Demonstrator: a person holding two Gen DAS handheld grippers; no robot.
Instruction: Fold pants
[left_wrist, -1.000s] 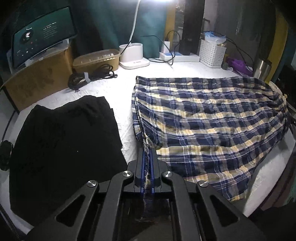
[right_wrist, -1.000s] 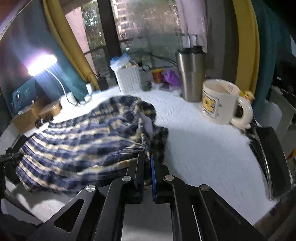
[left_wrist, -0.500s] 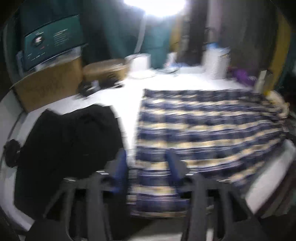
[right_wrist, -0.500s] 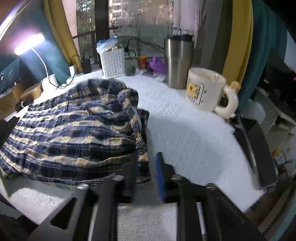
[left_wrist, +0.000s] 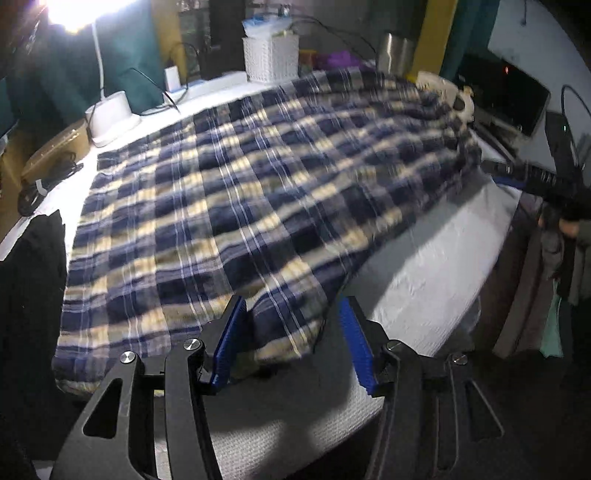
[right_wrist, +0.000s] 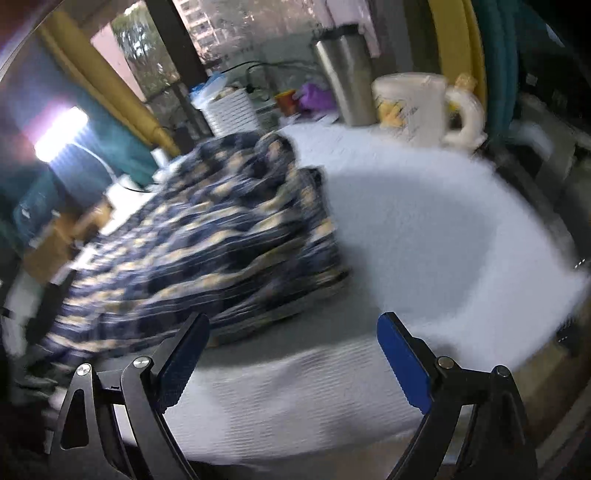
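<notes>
1. Pants (left_wrist: 236, 206): navy/cream plaid, thin white lines.
2. Table cover (right_wrist: 424, 229): white.
3. Garment (left_wrist: 26, 295) at 9 o'clock: black.
4. Basket (left_wrist: 271, 59): white.
5. Mug (right_wrist: 413, 107): cream, yellow print.
6. Tumbler (right_wrist: 345, 81): steel grey.
7. Gripper pads (left_wrist: 231, 336): blue.

Right claw opening over a white worktop beside plaid pants

The right claw (right_wrist: 291, 354) is opening, nothing between its blue pads, above the white worktop (right_wrist: 424, 229). The blue-and-cream plaid pants (right_wrist: 207, 236) lie rumpled to the left, blurred. Behind stand a cream mug (right_wrist: 413, 107), a steel tumbler (right_wrist: 343, 81) and a white basket (right_wrist: 231, 110); a lamp (right_wrist: 61, 134) glows far left.
</notes>
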